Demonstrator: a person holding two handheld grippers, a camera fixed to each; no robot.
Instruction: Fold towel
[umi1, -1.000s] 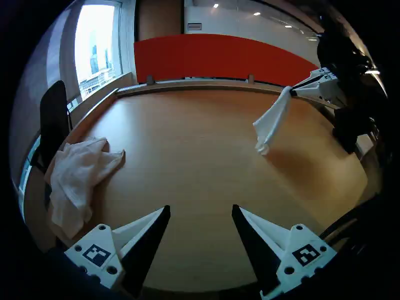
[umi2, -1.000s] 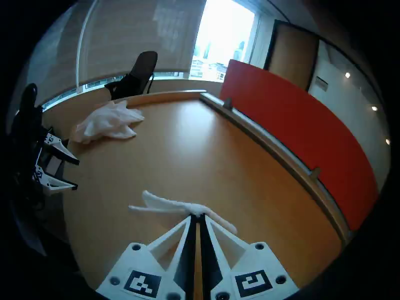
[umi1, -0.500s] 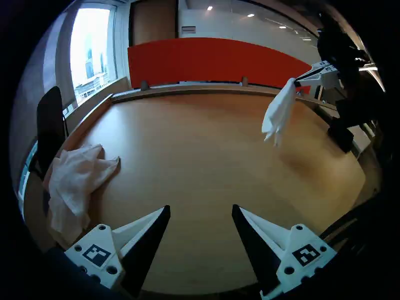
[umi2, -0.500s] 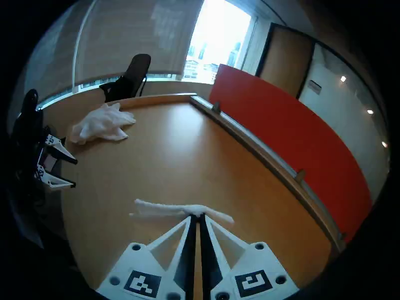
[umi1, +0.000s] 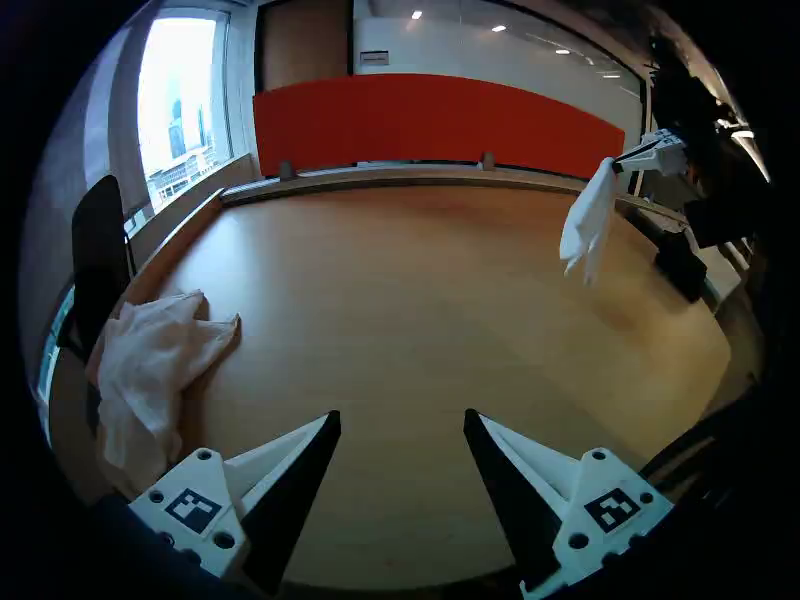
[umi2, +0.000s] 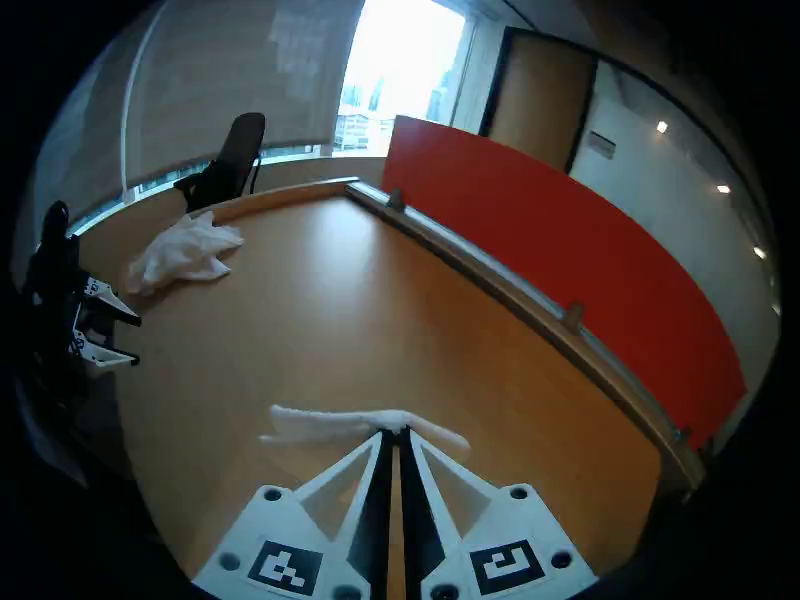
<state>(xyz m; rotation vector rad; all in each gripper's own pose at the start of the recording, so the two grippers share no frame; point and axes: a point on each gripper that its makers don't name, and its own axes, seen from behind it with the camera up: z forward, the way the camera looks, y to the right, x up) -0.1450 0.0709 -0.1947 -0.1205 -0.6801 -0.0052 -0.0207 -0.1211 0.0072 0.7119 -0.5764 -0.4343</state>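
Office: desk, red partition.

We read no text, number or brand anywhere. Black-and-white square code markers on finger bases of left claw, same kind on right claw: patterns, no letters. Small wall plaque: too small for us to read.

A wooden table is seen across the centre, a red divider at the top, a black chair far left.
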